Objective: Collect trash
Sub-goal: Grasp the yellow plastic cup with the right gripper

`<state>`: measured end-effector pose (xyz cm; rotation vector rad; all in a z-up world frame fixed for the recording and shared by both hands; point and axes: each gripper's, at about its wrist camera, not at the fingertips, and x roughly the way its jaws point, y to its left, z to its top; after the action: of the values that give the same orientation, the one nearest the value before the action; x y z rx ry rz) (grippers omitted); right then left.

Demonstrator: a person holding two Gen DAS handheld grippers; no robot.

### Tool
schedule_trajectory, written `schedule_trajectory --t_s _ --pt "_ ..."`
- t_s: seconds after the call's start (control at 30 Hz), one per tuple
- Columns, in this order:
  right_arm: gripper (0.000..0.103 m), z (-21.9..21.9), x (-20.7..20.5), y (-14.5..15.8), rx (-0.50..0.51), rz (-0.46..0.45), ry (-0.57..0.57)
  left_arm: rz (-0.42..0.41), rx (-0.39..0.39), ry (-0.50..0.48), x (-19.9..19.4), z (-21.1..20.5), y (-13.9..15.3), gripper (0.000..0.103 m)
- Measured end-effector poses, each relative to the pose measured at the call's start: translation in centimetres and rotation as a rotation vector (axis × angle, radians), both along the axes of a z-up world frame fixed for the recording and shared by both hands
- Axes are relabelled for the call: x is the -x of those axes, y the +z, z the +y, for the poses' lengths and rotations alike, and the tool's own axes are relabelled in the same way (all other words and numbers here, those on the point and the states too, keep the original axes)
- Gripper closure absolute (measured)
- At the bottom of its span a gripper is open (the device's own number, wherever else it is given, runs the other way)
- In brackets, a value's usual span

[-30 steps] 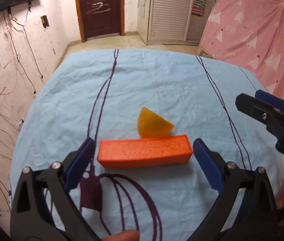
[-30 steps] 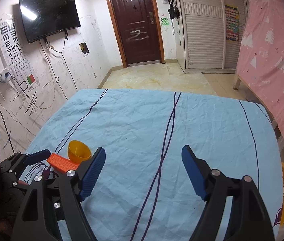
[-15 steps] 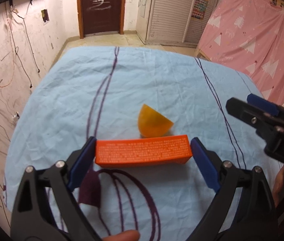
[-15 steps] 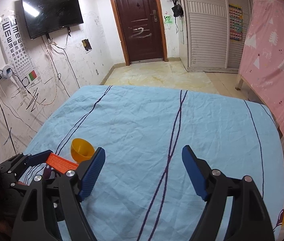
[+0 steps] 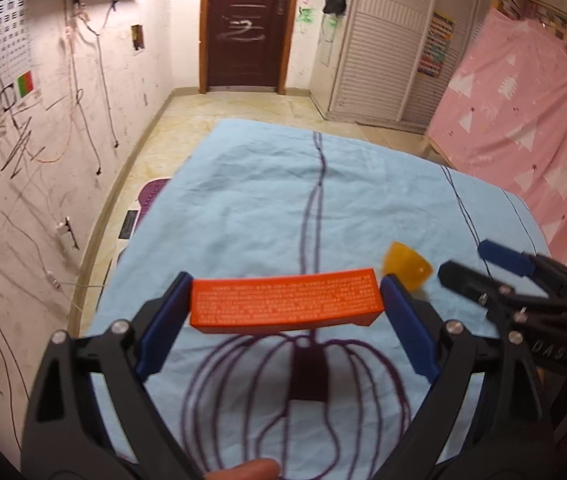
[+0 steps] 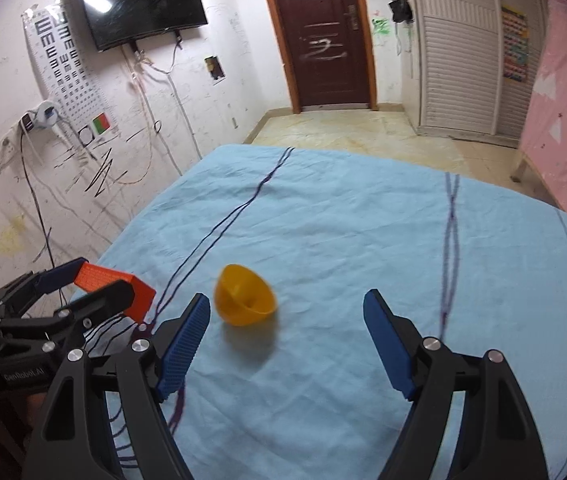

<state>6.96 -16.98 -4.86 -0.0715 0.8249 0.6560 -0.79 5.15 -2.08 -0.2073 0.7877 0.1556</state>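
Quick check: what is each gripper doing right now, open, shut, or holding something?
Left gripper: shut on the orange box, gripped end to end.
Right gripper: open, holding nothing; the yellow cup lies just ahead.

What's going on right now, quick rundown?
Left hand-held gripper clamped on orange box, lifted off the sheet. Right hand-held gripper open, empty, facing yellow cup. Nothing in the way.

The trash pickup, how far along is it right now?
Nothing looks binned yet; no bin shows in either view. In hand: the left gripper clamps the orange box end to end, lifted clear of the blue sheet. Left: the yellow cup lies tipped on the sheet, just ahead of the open, empty right gripper, then both need dropping off.
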Motion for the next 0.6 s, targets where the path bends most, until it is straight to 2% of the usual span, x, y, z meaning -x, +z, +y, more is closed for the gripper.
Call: schedule_trajectory --t_s 0.4,0.57,0.6 --pt "0.031 4.3 -0.3 -2.3 0.053 0.076 0.037 -0.024 0.045 0.021 0.7 3.0 -0.1 0.014" --pt "0.046 5.4 -0.8 -2.6 0.086 0.063 0.019 -0.024 0.050 0.008 0.8 3.1 -0.4 0.014" --pt "0.053 5.4 -0.8 -2.6 0.091 0.061 0.015 -0.023 0.051 0.005 0.7 3.1 -0.5 0.014"
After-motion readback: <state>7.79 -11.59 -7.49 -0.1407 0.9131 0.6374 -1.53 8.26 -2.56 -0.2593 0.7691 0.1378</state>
